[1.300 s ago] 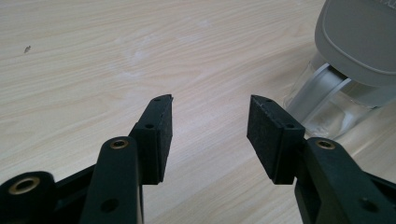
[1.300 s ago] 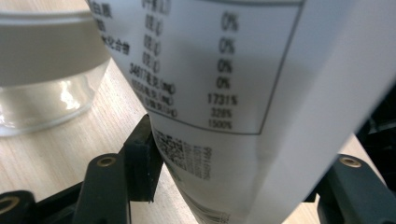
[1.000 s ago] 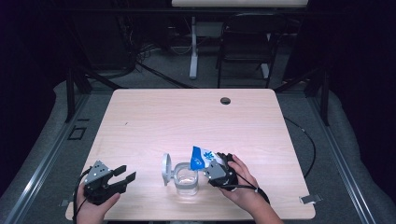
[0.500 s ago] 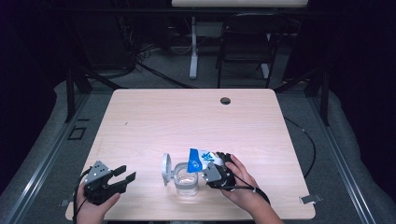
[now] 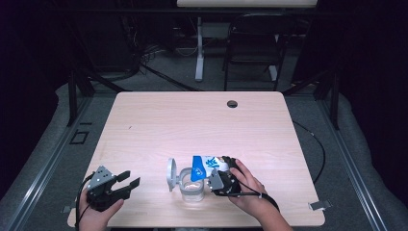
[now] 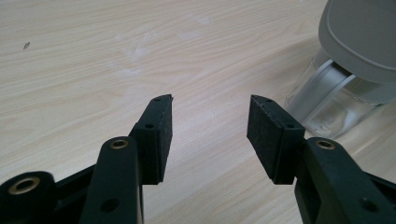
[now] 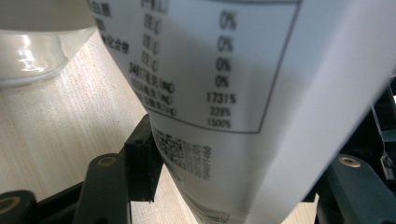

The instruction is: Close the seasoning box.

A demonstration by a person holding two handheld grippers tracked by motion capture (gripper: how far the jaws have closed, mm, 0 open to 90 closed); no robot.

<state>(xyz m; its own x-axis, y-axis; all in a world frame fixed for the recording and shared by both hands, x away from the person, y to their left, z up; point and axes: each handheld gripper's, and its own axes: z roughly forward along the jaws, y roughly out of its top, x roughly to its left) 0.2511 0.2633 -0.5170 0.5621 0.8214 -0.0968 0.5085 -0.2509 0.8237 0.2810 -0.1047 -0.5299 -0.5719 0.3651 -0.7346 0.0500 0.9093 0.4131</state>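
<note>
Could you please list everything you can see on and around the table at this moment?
Table: one, light wood, centre of the high view, with a dark round hole near its far edge.
Glass jar: one, clear, near the table's front edge, its grey lid hinged open on its left side.
Packet: one, white and blue with printed text, tilted over the jar's mouth.
Chair: one, dark, beyond the table.
Stand: one, white post, left of the chair.
Left gripper: one, black, front left corner of the table, jaws open on nothing.
Right gripper: one, black, right of the jar, shut on the packet.
Hands: two, at the bottom edge, left and right.
</note>
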